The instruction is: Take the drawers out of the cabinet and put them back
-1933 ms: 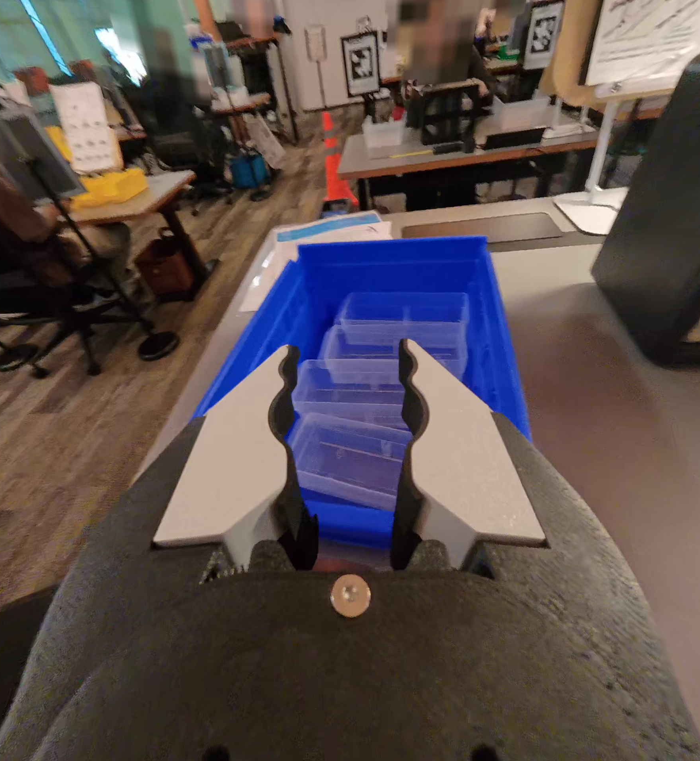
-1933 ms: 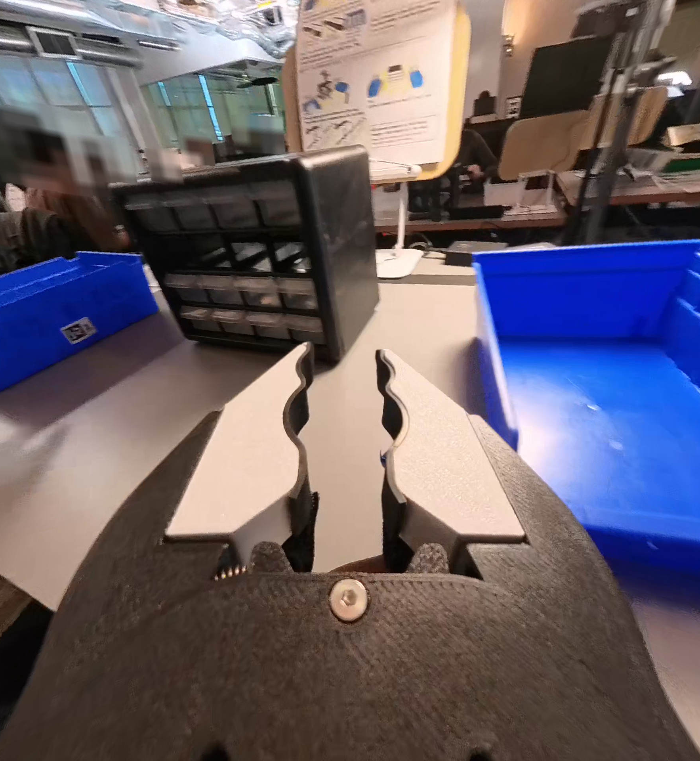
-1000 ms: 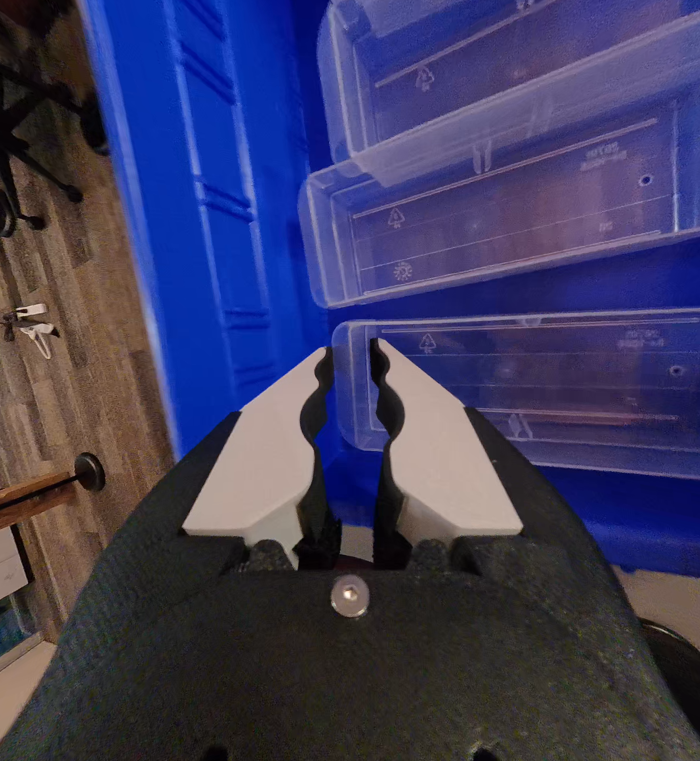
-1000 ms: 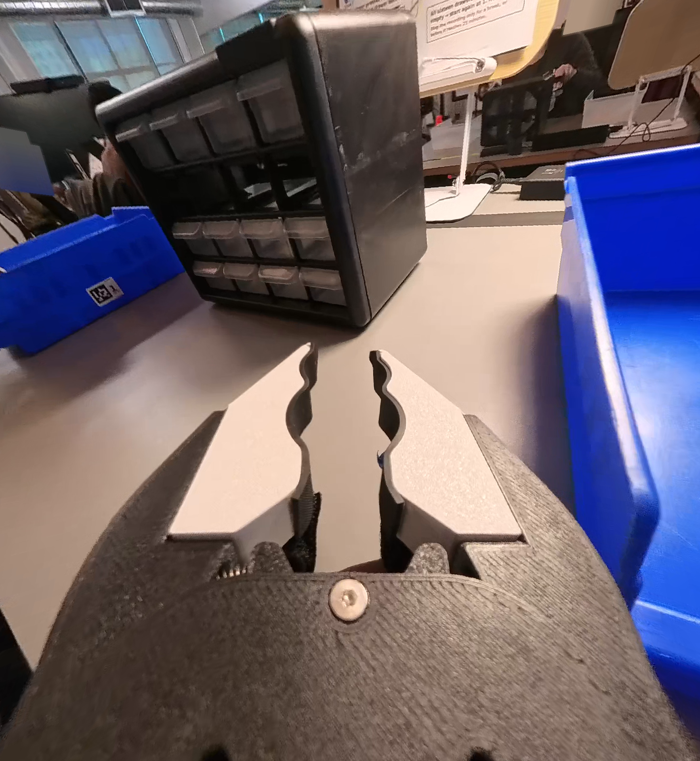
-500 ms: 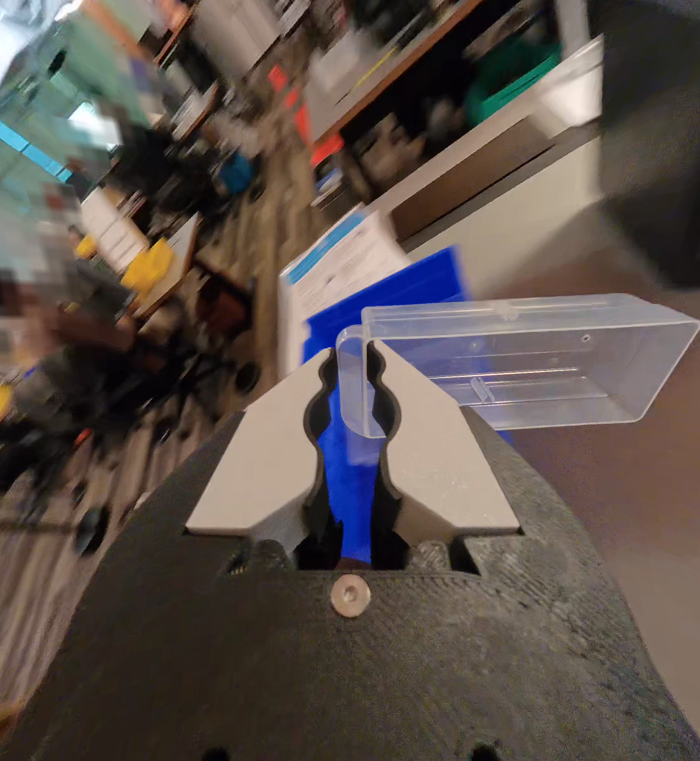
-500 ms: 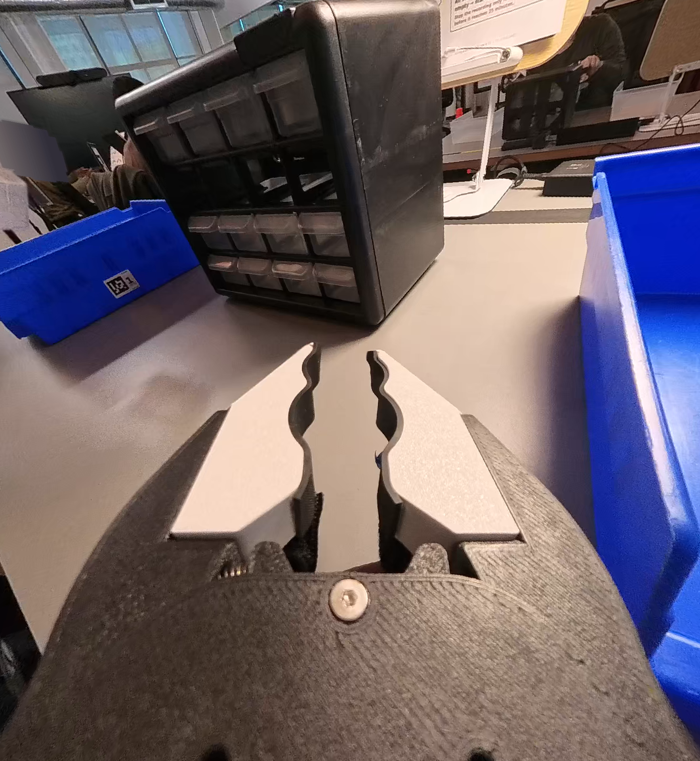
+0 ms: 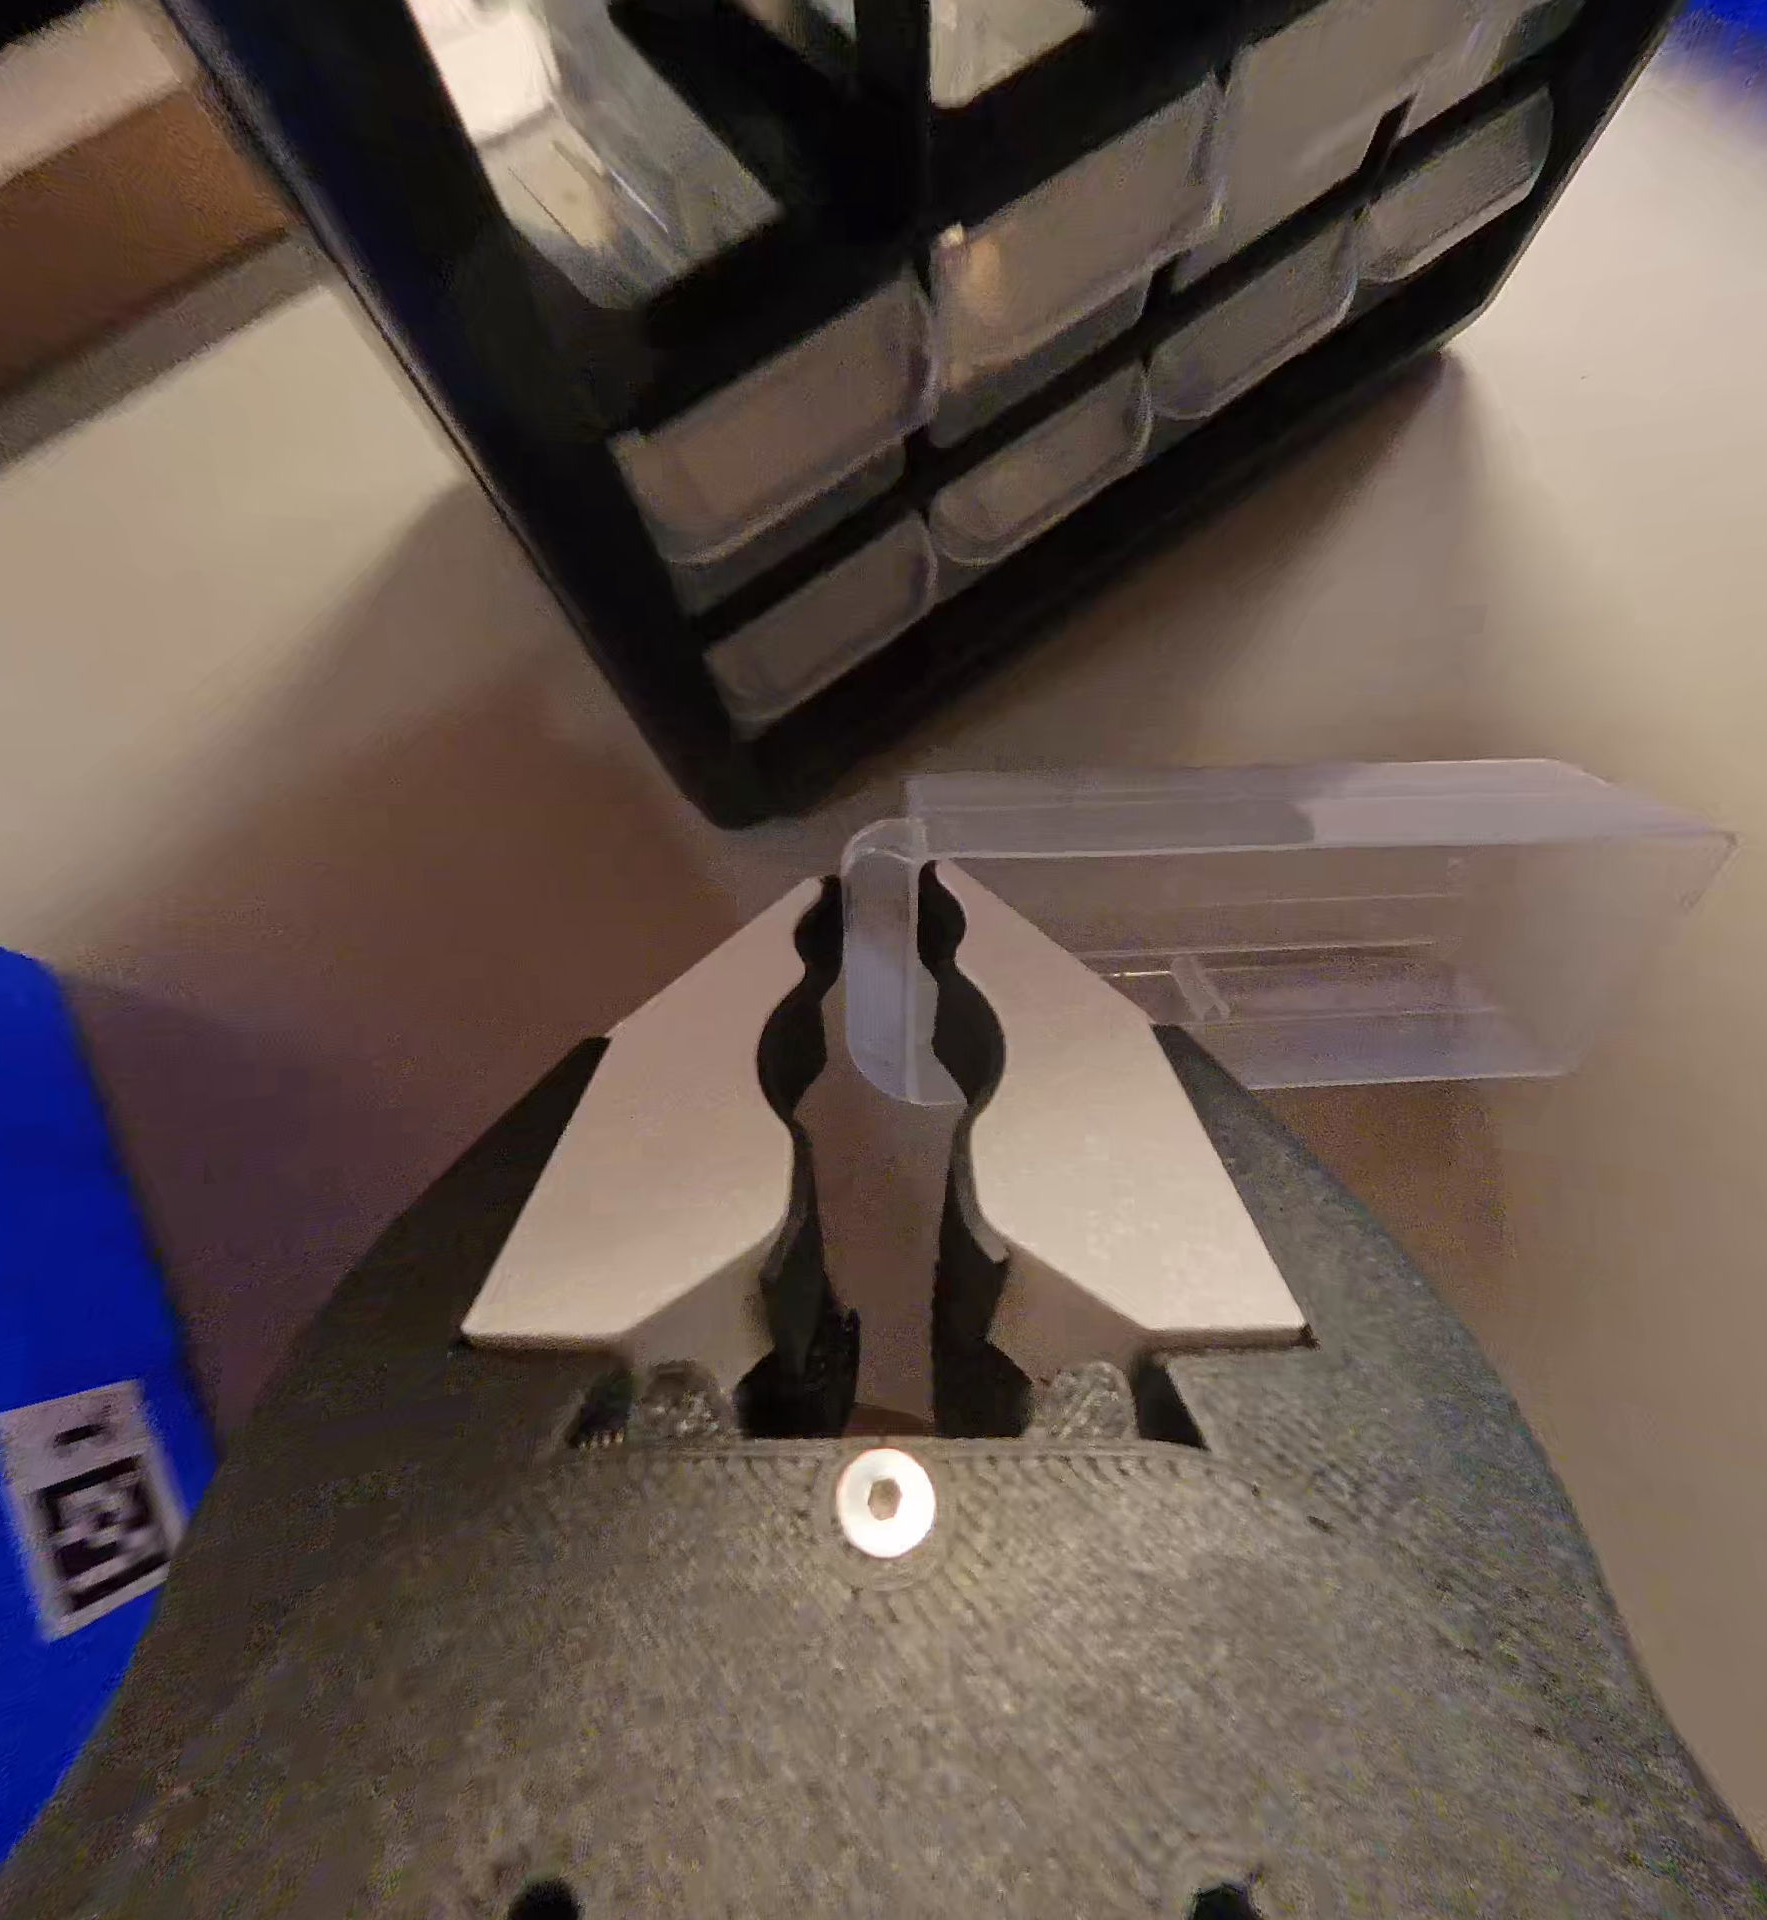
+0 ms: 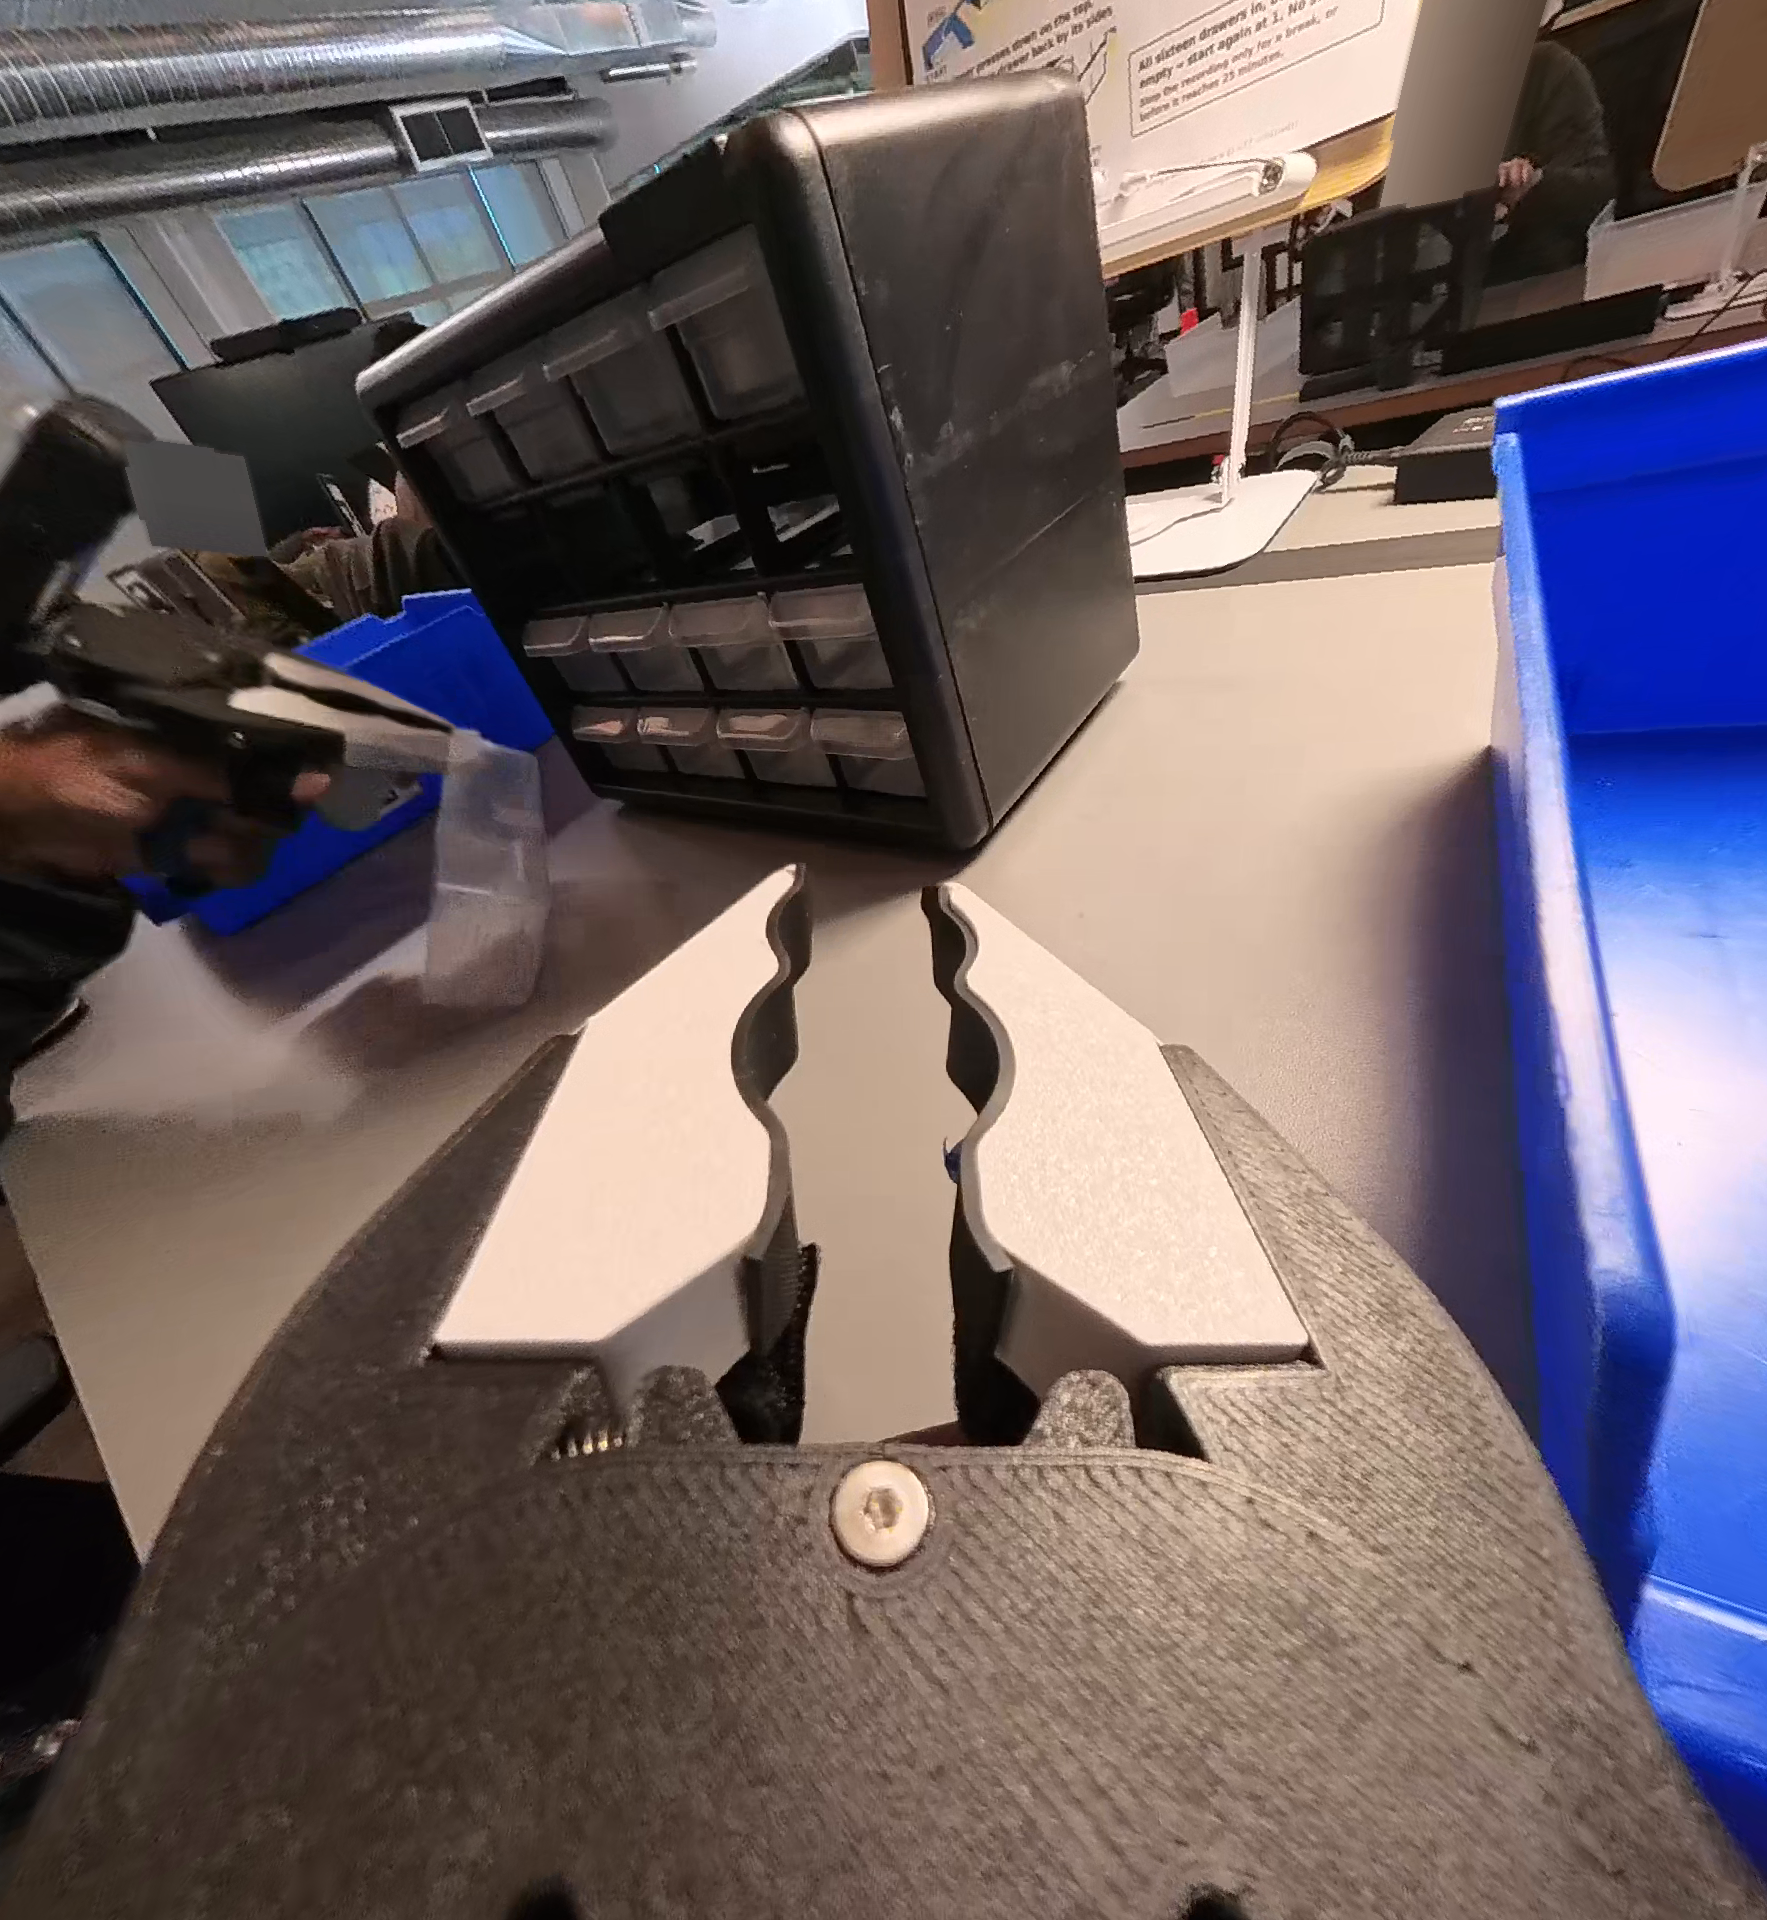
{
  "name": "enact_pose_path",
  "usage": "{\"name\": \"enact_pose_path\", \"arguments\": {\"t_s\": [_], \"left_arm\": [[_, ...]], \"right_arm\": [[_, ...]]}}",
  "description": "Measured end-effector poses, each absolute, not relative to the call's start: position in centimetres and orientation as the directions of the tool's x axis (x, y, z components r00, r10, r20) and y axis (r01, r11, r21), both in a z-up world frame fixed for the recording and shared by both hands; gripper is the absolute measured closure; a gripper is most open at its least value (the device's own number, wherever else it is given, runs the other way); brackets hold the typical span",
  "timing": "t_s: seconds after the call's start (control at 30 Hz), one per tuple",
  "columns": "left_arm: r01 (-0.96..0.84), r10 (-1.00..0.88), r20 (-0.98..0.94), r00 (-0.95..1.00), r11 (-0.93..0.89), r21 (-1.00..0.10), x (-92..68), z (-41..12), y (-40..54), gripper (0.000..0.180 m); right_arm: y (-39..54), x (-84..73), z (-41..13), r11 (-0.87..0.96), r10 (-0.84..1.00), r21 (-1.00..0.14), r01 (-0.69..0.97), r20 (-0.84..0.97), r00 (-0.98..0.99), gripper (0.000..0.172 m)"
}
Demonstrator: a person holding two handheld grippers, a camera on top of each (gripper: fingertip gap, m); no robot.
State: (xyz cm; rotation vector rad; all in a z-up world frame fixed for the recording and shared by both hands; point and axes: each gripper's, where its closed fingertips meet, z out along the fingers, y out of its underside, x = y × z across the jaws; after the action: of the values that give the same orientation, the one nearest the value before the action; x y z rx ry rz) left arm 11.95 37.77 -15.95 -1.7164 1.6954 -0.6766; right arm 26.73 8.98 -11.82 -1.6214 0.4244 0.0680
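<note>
Gripping a clear plastic drawer by its front lip, the left gripper has its fingers pressed on either side of that thin tab, and the drawer juts off to the right, held clear above the grey surface. Just beyond it stands the black cabinet, its two lowest rows filled with clear drawers; in the right wrist view the top row is filled too, while the second row shows dark open slots. The right gripper hovers low over the surface with its fingers parted and nothing between them — only bare surface lies between it and the cabinet. A large blue bin stands close on its right, and a second blue bin with a square marker sticker sits left of the cabinet, behind the left gripper. Farther back the room holds desks, a white lamp, a poster board, windows and silver ceiling ducts.
</note>
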Motion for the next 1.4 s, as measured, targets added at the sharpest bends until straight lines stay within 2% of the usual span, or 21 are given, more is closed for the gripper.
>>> {"name": "enact_pose_path", "arguments": {"t_s": [0.03,0.23,0.33,0.57,0.87,1.0,1.13,1.4], "left_arm": [[-0.676,-0.998,-0.038,0.044,-0.001,-0.737,12.0,-16.5,37.5,0.167],[-0.656,-0.994,0.097,0.043,-0.101,-0.748,11.3,-17.9,36.3,0.160],[-0.646,-0.995,0.088,0.042,-0.094,-0.758,10.7,-17.5,36.6,0.153],[-0.657,-0.995,0.098,0.024,-0.090,-0.748,9.8,-17.9,37.9,0.151],[-0.613,-0.991,0.117,-0.060,-0.055,-0.788,10.3,-17.9,36.6,0.151],[-0.591,-0.990,0.119,-0.078,-0.050,-0.805,10.2,-17.4,36.4,0.151],[-0.564,-0.988,0.120,-0.097,-0.045,-0.824,10.3,-16.8,36.2,0.151],[-0.533,-0.982,0.132,-0.134,-0.041,-0.845,10.6,-16.8,35.7,0.157]], "right_arm": [[8.9,26.8,-11.8,-0.031,-0.229,-0.949,-0.313,-0.298,0.927,0.148],[9.1,26.9,-12.1,-0.044,-0.226,-0.940,-0.337,-0.320,0.920,0.146],[9.3,26.8,-12.1,-0.050,-0.218,-0.939,-0.341,-0.323,0.921,0.144],[10.1,26.0,-11.5,-0.022,-0.140,-0.940,-0.341,-0.334,0.932,0.137],[10.5,22.0,-9.3,0.061,0.053,-0.981,-0.185,-0.182,0.982,0.115],[10.4,20.7,-8.7,0.089,0.125,-0.980,-0.175,-0.164,0.979,0.097],[9.5,19.6,-6.8,0.173,0.234,-0.958,-0.230,-0.187,0.954,0.084],[7.0,21.9,-3.5,0.325,0.360,-0.833,-0.448,-0.329,0.873,0.072]]}}
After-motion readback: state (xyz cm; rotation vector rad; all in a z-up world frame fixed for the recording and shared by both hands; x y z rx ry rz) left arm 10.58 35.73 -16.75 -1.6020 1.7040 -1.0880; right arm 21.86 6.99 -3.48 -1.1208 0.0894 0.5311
